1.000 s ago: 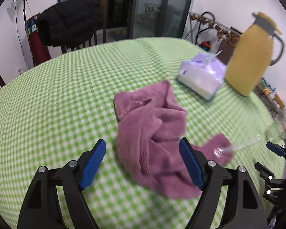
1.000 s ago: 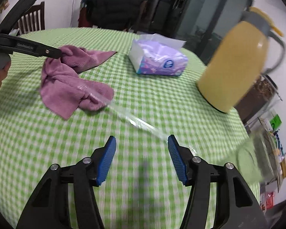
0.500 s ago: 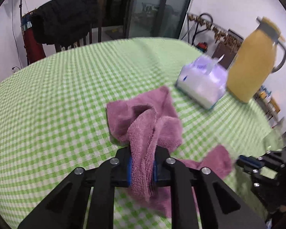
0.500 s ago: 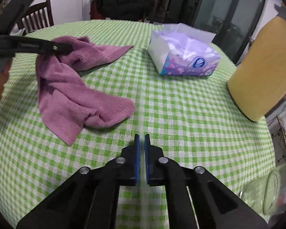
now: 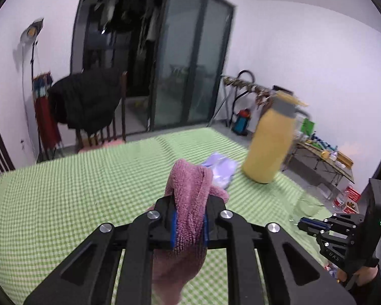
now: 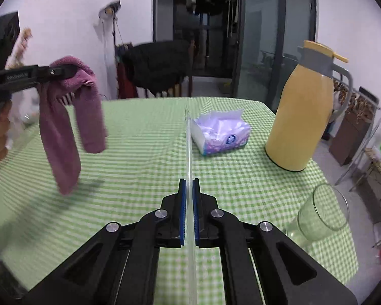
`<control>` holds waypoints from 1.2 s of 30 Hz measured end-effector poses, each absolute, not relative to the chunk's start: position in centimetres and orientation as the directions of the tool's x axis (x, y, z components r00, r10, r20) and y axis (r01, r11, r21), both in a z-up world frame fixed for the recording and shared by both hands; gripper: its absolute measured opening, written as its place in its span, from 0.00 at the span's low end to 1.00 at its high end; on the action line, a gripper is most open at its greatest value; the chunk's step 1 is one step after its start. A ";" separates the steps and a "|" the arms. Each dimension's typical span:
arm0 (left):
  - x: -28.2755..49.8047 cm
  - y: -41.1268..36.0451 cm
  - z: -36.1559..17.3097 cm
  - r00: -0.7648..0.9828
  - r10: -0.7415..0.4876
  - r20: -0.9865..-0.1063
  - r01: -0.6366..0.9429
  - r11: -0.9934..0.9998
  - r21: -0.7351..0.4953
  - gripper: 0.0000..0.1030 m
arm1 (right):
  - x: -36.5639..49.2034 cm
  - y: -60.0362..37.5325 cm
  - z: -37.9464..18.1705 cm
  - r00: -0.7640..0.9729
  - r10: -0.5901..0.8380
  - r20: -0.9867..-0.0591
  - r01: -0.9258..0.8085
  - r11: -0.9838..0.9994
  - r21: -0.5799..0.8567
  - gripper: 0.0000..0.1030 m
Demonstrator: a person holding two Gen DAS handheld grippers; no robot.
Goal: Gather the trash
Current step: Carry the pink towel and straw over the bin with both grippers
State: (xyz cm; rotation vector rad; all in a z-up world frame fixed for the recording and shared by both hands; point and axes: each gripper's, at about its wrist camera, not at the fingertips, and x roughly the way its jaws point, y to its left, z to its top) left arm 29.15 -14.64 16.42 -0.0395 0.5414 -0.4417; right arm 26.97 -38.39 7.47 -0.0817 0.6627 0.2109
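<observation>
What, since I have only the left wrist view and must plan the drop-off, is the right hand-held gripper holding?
Observer: The right hand-held gripper is shut on a thin clear plastic strip that sticks out ahead over the table.
Operator: Does my towel clear the tablecloth?
Observer: Yes. The pink towel hangs from the left hand-held gripper, whose jaws have just been closing on it, and both loose ends dangle above the table.
Operator: Anything near the edge?
Observer: A clear glass stands upright by the table's right edge.
</observation>
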 end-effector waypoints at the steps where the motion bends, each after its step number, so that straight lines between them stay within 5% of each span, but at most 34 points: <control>1: 27.9 -14.9 17.2 0.764 -0.432 -0.479 0.411 0.898 -0.154 0.11 | 26.1 -38.8 8.0 0.772 0.178 -0.611 -0.221 0.975 0.004 0.05; 9: 19.7 -19.4 21.3 0.726 -0.534 -0.434 0.525 0.838 -0.152 0.11 | 16.0 -44.6 10.8 0.821 0.176 -0.543 -0.156 0.984 0.082 0.05; 16: 13.3 -28.0 22.0 0.601 -0.679 -0.421 0.699 0.702 -0.135 0.11 | 7.0 -54.0 9.0 0.844 0.039 -0.535 0.046 0.988 0.145 0.05; 27: 7.8 -42.9 15.5 0.352 -0.759 -0.548 0.860 0.493 -0.130 0.11 | -2.5 -67.5 -2.9 0.741 -0.209 -0.639 0.447 0.863 0.235 0.05; 36: 5.3 -51.9 9.2 0.207 -0.745 -0.634 0.905 0.392 -0.165 0.11 | -6.8 -70.7 -8.9 0.738 -0.216 -0.639 0.526 0.778 0.344 0.05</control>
